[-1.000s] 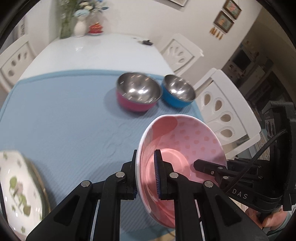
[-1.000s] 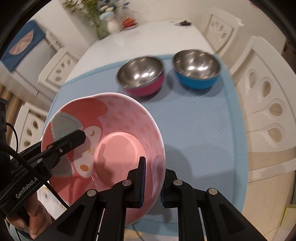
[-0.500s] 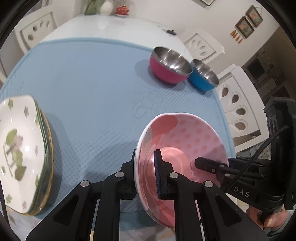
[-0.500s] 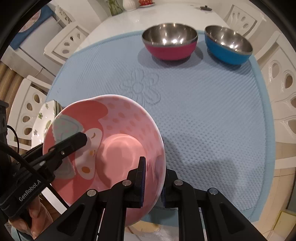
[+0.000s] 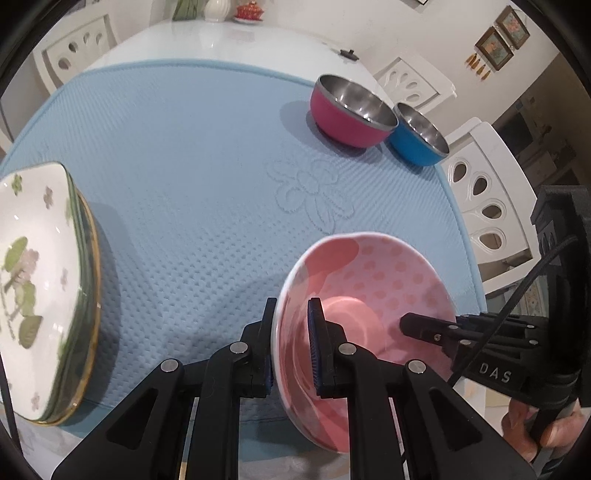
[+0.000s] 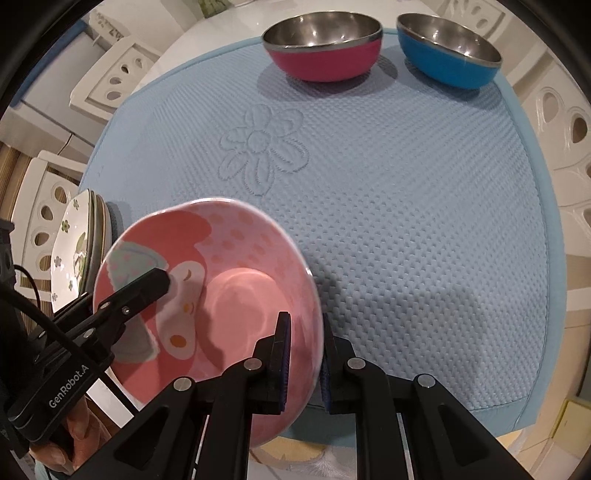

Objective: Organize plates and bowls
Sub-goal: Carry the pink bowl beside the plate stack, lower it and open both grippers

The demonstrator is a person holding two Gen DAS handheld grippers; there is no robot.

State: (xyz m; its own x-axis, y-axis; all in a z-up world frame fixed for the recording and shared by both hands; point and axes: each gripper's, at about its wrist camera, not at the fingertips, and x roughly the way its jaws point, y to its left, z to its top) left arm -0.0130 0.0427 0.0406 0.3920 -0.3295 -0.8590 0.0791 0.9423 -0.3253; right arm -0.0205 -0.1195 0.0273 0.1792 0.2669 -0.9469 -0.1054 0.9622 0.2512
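A pink cartoon bowl [image 5: 373, 284] is held in the air over the near edge of the blue mat [image 5: 207, 155]. My left gripper [image 5: 291, 325] is shut on its left rim. My right gripper [image 6: 304, 339] is shut on its right rim; the bowl also shows in the right wrist view [image 6: 229, 280]. A stack of floral plates [image 5: 40, 288] lies at the mat's left; it also shows in the right wrist view [image 6: 79, 251]. A pink steel bowl [image 5: 349, 110] and a blue steel bowl [image 5: 419, 134] stand side by side at the far right of the mat.
White chairs [image 5: 484, 188] stand around the white table [image 5: 221, 40]. A vase and a small red dish [image 5: 249, 9] sit at the table's far end. A small dark object [image 5: 347, 53] lies beyond the mat.
Both grippers have pulled the pink bowl back toward the near edge and lowered it. The steel bowls now look farther away, and the plate stack has come into view at left.
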